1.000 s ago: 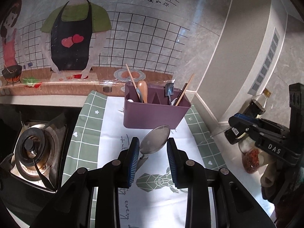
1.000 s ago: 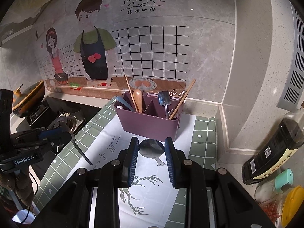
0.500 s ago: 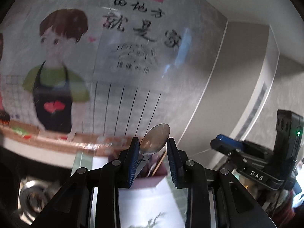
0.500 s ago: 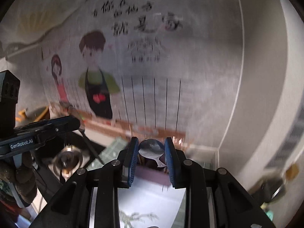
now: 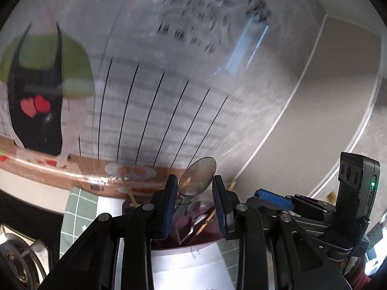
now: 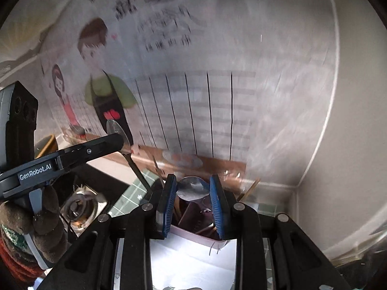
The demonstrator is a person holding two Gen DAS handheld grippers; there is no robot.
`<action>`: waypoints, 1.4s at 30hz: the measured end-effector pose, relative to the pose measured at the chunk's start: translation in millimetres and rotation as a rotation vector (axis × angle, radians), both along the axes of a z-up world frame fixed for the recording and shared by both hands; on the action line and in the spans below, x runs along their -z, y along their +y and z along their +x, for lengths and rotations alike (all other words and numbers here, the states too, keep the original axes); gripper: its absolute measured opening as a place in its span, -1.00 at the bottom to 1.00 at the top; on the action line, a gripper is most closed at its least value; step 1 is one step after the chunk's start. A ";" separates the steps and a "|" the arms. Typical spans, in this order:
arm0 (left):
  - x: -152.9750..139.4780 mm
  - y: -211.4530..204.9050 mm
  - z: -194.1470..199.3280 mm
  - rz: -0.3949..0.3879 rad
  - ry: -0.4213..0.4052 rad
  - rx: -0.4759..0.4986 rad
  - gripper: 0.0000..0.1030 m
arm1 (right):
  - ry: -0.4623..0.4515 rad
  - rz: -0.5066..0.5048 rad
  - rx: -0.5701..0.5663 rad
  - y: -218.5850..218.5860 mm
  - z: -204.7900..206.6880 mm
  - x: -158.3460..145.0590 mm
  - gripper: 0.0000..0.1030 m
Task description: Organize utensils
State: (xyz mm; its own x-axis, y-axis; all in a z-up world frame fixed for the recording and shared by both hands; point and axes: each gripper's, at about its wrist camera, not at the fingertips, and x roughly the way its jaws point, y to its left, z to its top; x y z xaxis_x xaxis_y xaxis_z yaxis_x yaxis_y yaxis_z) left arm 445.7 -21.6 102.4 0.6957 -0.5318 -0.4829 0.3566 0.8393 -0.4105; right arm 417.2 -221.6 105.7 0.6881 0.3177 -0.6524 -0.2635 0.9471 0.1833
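My left gripper (image 5: 194,199) is shut on a metal spoon (image 5: 198,176), bowl up, held above the purple utensil holder (image 5: 193,236). My right gripper (image 6: 192,199) is shut on a second metal spoon (image 6: 192,189), also bowl up, over the same holder (image 6: 198,232). The holder has chopsticks and other utensils in it. In the right wrist view the left gripper (image 6: 72,154) shows at the left with its spoon (image 6: 116,130), the handle hanging down toward the holder. The right gripper's body (image 5: 326,212) shows at the right of the left wrist view.
The holder stands on a white and green mat (image 6: 135,195) against the illustrated wall. A gas burner (image 6: 79,205) lies to the left. The wall corner (image 6: 302,181) is close behind on the right.
Both grippers lifted their spoons off the mat and moved forward. They now hang over the holder, close to the wall.
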 end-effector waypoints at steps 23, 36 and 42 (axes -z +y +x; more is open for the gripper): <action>47.3 10.7 -130.5 0.255 -0.034 -0.172 0.30 | -0.064 0.002 0.109 -2.9 -100.3 35.5 -0.39; 89.9 11.8 -263.2 0.417 -0.039 -0.241 0.30 | -0.021 0.041 0.237 15.9 -228.3 73.3 -0.39; 84.4 10.7 -277.9 0.406 -0.050 -0.236 0.30 | -0.034 0.006 0.206 32.8 -249.8 81.7 -0.39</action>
State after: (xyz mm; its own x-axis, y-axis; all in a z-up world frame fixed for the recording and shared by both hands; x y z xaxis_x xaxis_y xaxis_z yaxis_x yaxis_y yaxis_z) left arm 167.8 -11.0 18.0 0.8024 -0.1310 -0.5823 0.1474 0.9889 -0.0193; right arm 167.5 -188.8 24.0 0.7608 0.1713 -0.6260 -0.0702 0.9806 0.1830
